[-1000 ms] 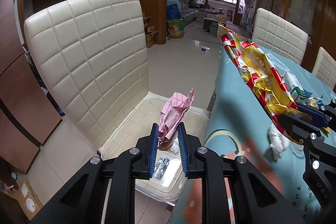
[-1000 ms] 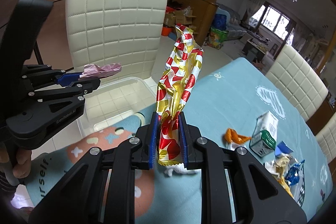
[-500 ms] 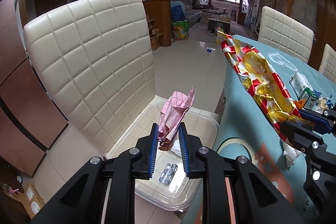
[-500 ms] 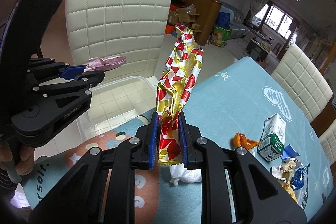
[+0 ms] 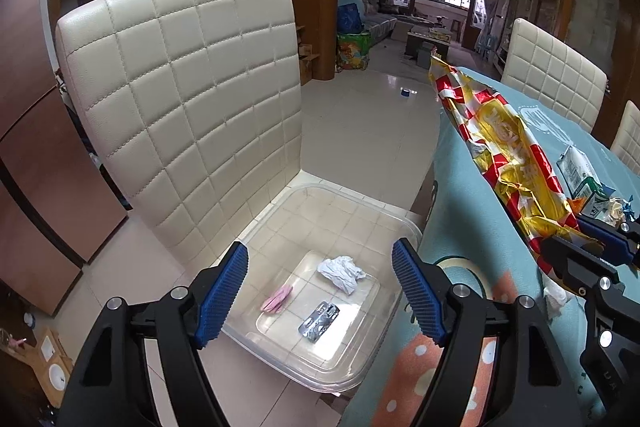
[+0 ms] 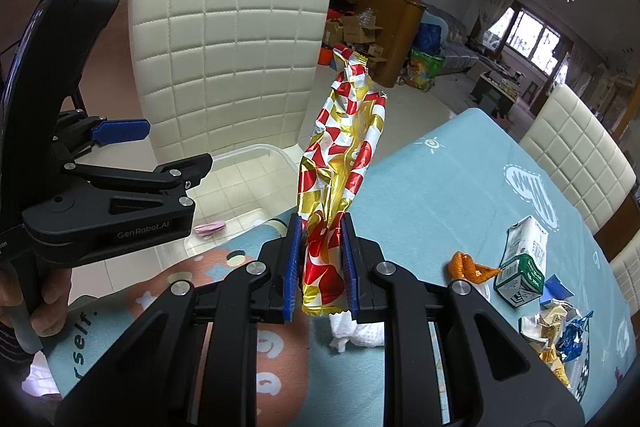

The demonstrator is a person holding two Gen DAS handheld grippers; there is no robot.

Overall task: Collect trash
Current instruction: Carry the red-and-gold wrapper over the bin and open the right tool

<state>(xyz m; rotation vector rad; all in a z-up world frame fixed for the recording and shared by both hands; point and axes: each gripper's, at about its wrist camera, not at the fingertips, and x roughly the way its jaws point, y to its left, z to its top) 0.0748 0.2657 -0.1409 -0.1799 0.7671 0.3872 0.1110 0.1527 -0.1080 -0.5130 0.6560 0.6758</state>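
The left hand-held gripper (image 5: pixel 320 291) is spreading, its pink wrapper (image 5: pixel 277 298) lying in the clear bin (image 5: pixel 340 203); the right hand-held gripper (image 6: pixel 319 263) is pinching the red-gold wrapper (image 6: pixel 340 155), more trash (image 6: pixel 524 259) waiting on the table (image 6: pixel 440 187)

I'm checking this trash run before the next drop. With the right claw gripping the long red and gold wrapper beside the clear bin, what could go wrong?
1. The red and gold wrapper is long and pinched only near its bottom end by the right claw; on release it might drape over the clear bin rim.
2. The left claw, jaws just opened and empty, hangs over the bin; the claws could collide there.
3. The wrapper could snag the tablecloth edge.
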